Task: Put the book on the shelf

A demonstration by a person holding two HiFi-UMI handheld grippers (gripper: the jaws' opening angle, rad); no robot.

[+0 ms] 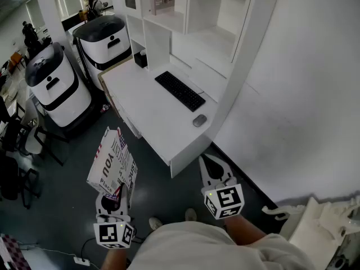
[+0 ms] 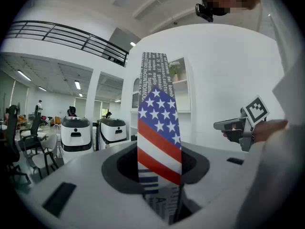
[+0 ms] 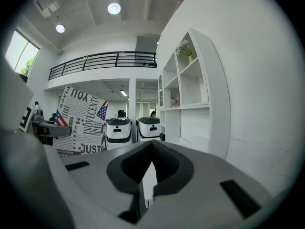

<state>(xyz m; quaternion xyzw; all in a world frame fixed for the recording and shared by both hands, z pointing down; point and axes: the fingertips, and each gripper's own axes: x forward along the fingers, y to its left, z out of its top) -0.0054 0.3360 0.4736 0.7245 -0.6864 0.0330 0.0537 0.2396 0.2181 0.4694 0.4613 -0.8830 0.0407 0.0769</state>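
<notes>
Two hand-held grippers point forward. The fingers of the left gripper (image 1: 116, 194) are clenched on the lower edge of the white paper book with black lettering and a stars-and-stripes band (image 1: 112, 162), which rises above and ahead of them. The fingers of the right gripper (image 1: 207, 162) are pressed together, empty. The white open shelf unit (image 1: 169, 21) stands well ahead of both.

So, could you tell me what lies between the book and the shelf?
The head view shows a white desk, with keyboard and mouse, between book and shelf.
</notes>
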